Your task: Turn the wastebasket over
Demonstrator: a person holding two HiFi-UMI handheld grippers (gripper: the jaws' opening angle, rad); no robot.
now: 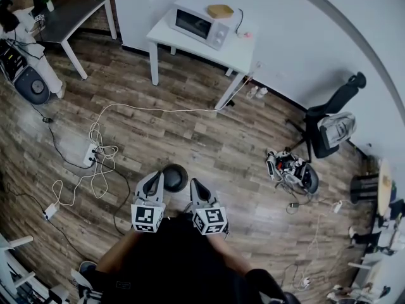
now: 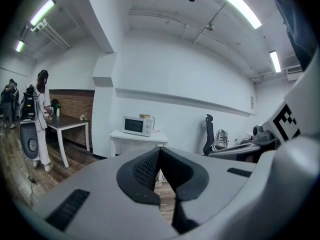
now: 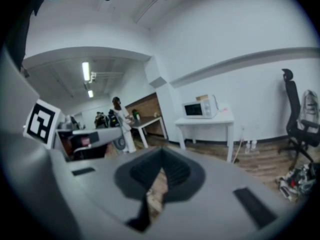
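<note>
In the head view a small dark round wastebasket [image 1: 174, 177] stands on the wooden floor just ahead of me; whether its open side faces up I cannot tell. My left gripper [image 1: 154, 178] hangs above its left edge and my right gripper [image 1: 197, 186] just to its right. Both are held level at waist height with the jaws together and nothing in them. The left gripper view shows the left gripper's [image 2: 159, 153] pads meeting at the tips. In the right gripper view the right gripper [image 3: 162, 155] is shut the same way. Neither gripper view shows the wastebasket.
A white table [image 1: 237, 50] with a microwave [image 1: 199, 23] stands ahead by the wall, a dark table [image 1: 68, 11] at the far left with a person [image 1: 24, 31] beside it. White cables and a power strip [image 1: 92, 152] lie on the floor to the left. An office chair [image 1: 330, 120] and a heap of gear [image 1: 292, 170] are to the right.
</note>
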